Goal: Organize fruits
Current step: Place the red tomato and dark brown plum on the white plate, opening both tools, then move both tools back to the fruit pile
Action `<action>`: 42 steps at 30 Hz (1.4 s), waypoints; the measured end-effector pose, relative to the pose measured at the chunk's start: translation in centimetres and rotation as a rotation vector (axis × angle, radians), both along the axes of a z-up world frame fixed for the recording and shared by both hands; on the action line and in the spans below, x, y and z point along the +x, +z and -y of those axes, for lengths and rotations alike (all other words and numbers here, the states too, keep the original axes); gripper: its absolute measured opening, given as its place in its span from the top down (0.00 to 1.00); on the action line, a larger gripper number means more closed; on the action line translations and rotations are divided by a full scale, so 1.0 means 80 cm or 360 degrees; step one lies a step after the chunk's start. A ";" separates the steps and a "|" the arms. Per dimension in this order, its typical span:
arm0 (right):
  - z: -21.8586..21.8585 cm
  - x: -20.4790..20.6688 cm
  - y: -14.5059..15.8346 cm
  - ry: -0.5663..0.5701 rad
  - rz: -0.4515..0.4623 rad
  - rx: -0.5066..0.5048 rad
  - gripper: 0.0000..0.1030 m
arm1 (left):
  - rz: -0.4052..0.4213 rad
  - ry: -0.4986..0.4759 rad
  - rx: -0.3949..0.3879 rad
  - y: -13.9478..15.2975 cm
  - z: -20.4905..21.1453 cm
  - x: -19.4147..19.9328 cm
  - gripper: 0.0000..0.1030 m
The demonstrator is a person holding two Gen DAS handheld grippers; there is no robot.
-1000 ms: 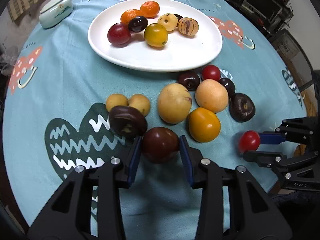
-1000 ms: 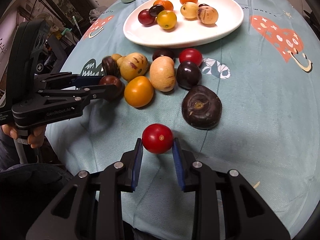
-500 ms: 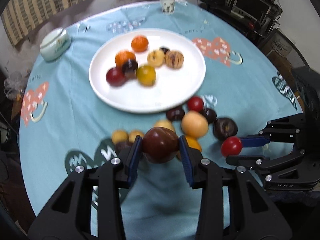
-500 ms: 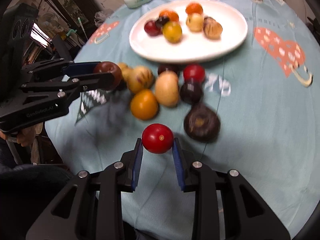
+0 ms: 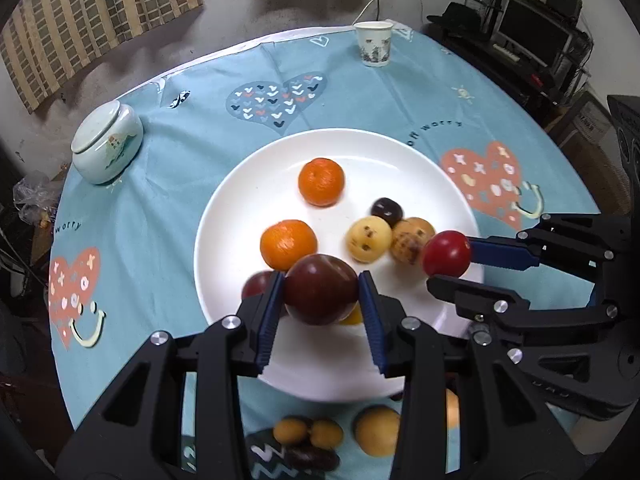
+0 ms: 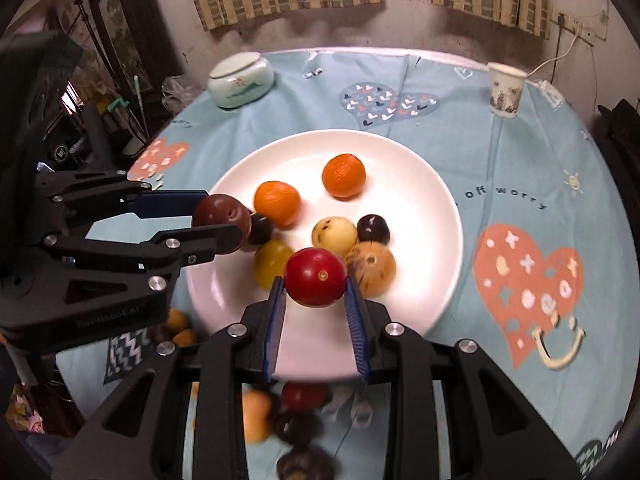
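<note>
Left gripper clamped on a dark maroon plum, over the white plate's near-left rim. Right gripper clamped on a red cherry tomato, over the plate's near-centre, right of the plum. Both fruits hang above the plate; bare plate lies just nearer than each. Likely next: lower, release.

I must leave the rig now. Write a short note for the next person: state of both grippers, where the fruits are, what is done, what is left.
Left gripper: shut on a dark red fruit, held above the near side of the white plate.
Right gripper: shut on a bright red fruit, also above the plate.
Done: several fruits lie on the plate, among them two oranges.
Left: release both held fruits onto the plate, then fetch the loose fruits on the tablecloth near the plate's front edge.
</note>
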State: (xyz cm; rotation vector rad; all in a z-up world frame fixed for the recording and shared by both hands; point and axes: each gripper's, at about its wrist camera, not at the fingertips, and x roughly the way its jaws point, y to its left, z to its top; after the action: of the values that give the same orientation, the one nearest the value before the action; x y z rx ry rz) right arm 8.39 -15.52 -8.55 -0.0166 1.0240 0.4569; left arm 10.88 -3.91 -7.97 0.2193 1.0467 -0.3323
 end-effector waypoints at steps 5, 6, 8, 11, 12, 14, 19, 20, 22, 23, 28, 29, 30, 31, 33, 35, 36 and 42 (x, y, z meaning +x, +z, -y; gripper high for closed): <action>-0.008 0.027 -0.024 0.0051 -0.0052 -0.0086 0.69 | 0.0034 0.0020 0.0003 0.000 -0.004 0.017 0.44; -0.009 0.027 -0.022 0.0064 -0.0040 -0.0092 0.69 | 0.0060 0.0021 0.0003 0.004 -0.006 0.016 0.44; -0.007 0.024 -0.019 0.0059 -0.0009 -0.0109 0.68 | 0.0070 0.0032 -0.0022 0.009 -0.014 0.017 0.43; 0.004 0.024 -0.012 0.0017 -0.0025 -0.0013 0.30 | 0.0069 0.0083 -0.0037 0.011 -0.027 0.020 0.43; 0.007 0.025 -0.009 0.0004 -0.0018 0.0026 0.29 | 0.0060 0.0104 -0.0054 0.012 -0.032 0.019 0.43; 0.007 0.026 -0.004 -0.0011 -0.0004 0.0041 0.29 | 0.0066 0.0139 -0.0069 0.016 -0.040 0.013 0.43; 0.024 0.004 0.013 -0.0043 0.0039 0.0058 0.30 | 0.0105 0.0231 -0.0111 0.029 -0.076 -0.022 0.38; 0.031 -0.006 0.015 -0.0048 0.0039 0.0072 0.30 | 0.0104 0.0254 -0.0127 0.029 -0.088 -0.033 0.37; 0.047 -0.031 0.013 -0.0059 0.0021 0.0084 0.30 | 0.0094 0.0296 -0.0129 0.028 -0.105 -0.051 0.37; 0.053 -0.043 0.009 -0.0066 0.0003 0.0086 0.30 | 0.0090 0.0313 -0.0123 0.026 -0.113 -0.063 0.36; 0.077 -0.120 -0.025 -0.0087 -0.0153 0.0083 0.30 | 0.0026 0.0325 -0.0119 0.007 -0.131 -0.122 0.34; 0.079 -0.135 -0.030 -0.0092 -0.0182 0.0093 0.30 | -0.0003 0.0307 -0.0120 0.000 -0.130 -0.136 0.34; 0.078 -0.146 -0.035 -0.0088 -0.0200 0.0096 0.30 | -0.0026 0.0285 -0.0120 -0.006 -0.128 -0.146 0.34; 0.076 -0.158 -0.039 -0.0075 -0.0214 0.0089 0.30 | -0.0062 0.0248 -0.0110 -0.016 -0.122 -0.160 0.33; 0.073 -0.176 -0.047 -0.0050 -0.0251 0.0086 0.30 | -0.0114 0.0195 -0.0100 -0.030 -0.110 -0.175 0.33; 0.068 -0.183 -0.051 -0.0029 -0.0277 0.0092 0.30 | -0.0162 0.0160 -0.0096 -0.044 -0.098 -0.182 0.33; 0.067 -0.187 -0.052 -0.0020 -0.0284 0.0086 0.30 | -0.0171 0.0153 -0.0095 -0.049 -0.094 -0.184 0.33; 0.062 -0.200 -0.050 0.0006 -0.0272 0.0091 0.30 | -0.0199 0.0201 -0.0102 -0.062 -0.091 -0.180 0.33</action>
State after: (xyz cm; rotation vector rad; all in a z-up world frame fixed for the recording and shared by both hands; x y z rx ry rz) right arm -7.59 -20.50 -12.55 0.0725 1.1781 0.4970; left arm -3.52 3.34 -12.89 0.0748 1.1660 -0.2673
